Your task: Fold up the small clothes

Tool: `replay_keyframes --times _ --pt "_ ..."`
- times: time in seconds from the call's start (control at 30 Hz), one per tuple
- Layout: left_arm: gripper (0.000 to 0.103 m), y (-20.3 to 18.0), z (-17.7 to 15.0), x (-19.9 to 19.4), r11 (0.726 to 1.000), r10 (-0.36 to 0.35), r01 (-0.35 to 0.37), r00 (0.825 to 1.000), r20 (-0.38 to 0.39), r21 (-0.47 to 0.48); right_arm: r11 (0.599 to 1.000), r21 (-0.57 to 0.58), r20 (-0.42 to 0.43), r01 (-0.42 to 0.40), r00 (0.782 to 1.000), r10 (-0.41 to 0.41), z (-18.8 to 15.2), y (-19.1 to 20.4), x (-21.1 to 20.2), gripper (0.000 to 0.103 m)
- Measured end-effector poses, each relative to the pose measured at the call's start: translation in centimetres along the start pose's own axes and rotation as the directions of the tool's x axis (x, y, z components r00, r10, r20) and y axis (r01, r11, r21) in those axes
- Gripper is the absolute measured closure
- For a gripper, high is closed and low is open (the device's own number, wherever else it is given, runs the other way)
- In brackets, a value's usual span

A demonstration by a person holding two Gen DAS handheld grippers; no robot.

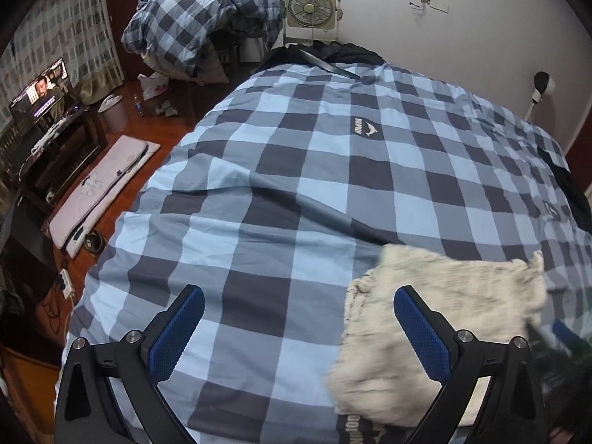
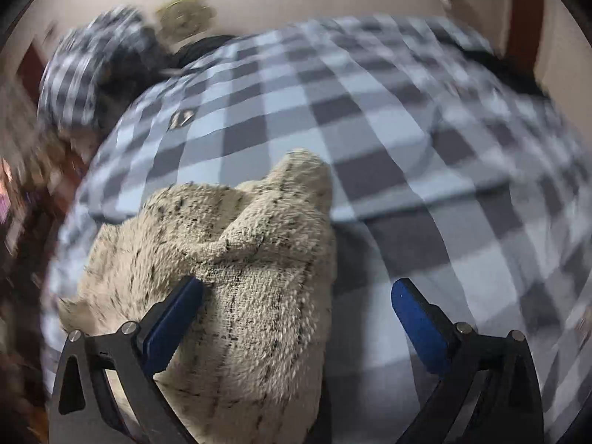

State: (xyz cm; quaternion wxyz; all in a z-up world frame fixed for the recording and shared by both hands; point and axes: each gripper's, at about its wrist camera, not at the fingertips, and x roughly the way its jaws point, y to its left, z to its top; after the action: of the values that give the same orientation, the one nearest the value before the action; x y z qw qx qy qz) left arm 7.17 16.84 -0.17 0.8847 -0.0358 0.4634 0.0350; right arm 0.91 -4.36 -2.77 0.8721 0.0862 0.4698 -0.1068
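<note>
— Where does the cream garment (image 1: 440, 329) lie from each gripper?

— On the checked bedspread (image 1: 296, 170), off to the right of the left gripper (image 1: 299, 329), partly under its right finger. It is nearer the right gripper (image 2: 298, 314), bunched against that one's left finger (image 2: 174, 318) and reaching forward-left.

— Either gripping?

— Both stand wide open, pinching nothing. The right view is smeared, so the garment's long axis probably runs forward-left, and I'd judge the right gripper better placed.
</note>
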Motion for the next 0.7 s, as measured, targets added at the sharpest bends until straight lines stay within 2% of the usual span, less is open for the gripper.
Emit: replay_keyframes --times 0.1,0.13,0.2,0.23,0.33,0.4,0.47,0.53,0.6,0.7 --pt "0.0 -1.1 -0.1 0.6 0.999 -0.009 0.009 1.0 -0.014 0.031 0.995 -0.095 -0.049 -0.002 0.999 -0.003 -1.5 1.6 1.7 0.003" --pt "0.0 -1.8 -0.2 0.9 0.998 -0.004 0.005 1.0 -0.019 0.055 0.994 -0.093 -0.112 -0.054 0.993 0.043 -1.8 1.9 3.3 0.003" --pt "0.0 -3.2 -0.6 1.7 0.995 0.002 0.002 0.999 -0.037 0.102 0.989 -0.045 -0.172 -0.141 0.976 0.131 -2.2 0.8 5.1 0.003" --pt "0.0 -3.6 -0.9 2.0 0.993 -0.004 0.01 0.999 -0.05 0.118 0.987 -0.015 -0.158 -0.16 0.975 0.155 -2.2 0.1 5.1 0.003" --pt "0.0 -5.1 -1.8 3.4 0.987 -0.045 0.064 0.991 -0.123 0.15 0.985 -0.022 -0.092 -0.174 0.981 0.171 -1.9 -1.3 2.5 0.002" --pt "0.0 -5.6 -2.0 3.6 0.984 -0.036 0.059 0.99 -0.135 0.166 0.985 -0.015 -0.048 -0.169 0.985 0.168 -2.1 -2.3 -0.1 0.002" --pt "0.0 -5.7 -2.0 3.4 0.984 -0.023 0.044 0.993 -0.12 0.175 0.988 -0.028 0.042 -0.154 0.987 0.155 -3.2 -3.4 -3.6 0.002" --pt "0.0 -5.6 -1.8 3.1 0.985 -0.025 0.042 0.994 -0.107 0.164 0.99 -0.1 0.096 -0.103 0.989 0.113 -5.3 -3.5 -6.5 0.002" --pt "0.0 -5.3 -1.7 3.0 0.988 -0.032 0.047 0.994 -0.105 0.145 0.974 -0.22 0.073 -0.045 0.995 0.063 -7.8 -2.6 -7.9 0.002" --pt "0.0 -4.9 -1.9 3.2 0.989 -0.013 0.028 0.994 -0.105 0.147 0.946 -0.323 0.011 -0.001 1.0 0.005 -10.6 -1.1 -7.2 0.002"
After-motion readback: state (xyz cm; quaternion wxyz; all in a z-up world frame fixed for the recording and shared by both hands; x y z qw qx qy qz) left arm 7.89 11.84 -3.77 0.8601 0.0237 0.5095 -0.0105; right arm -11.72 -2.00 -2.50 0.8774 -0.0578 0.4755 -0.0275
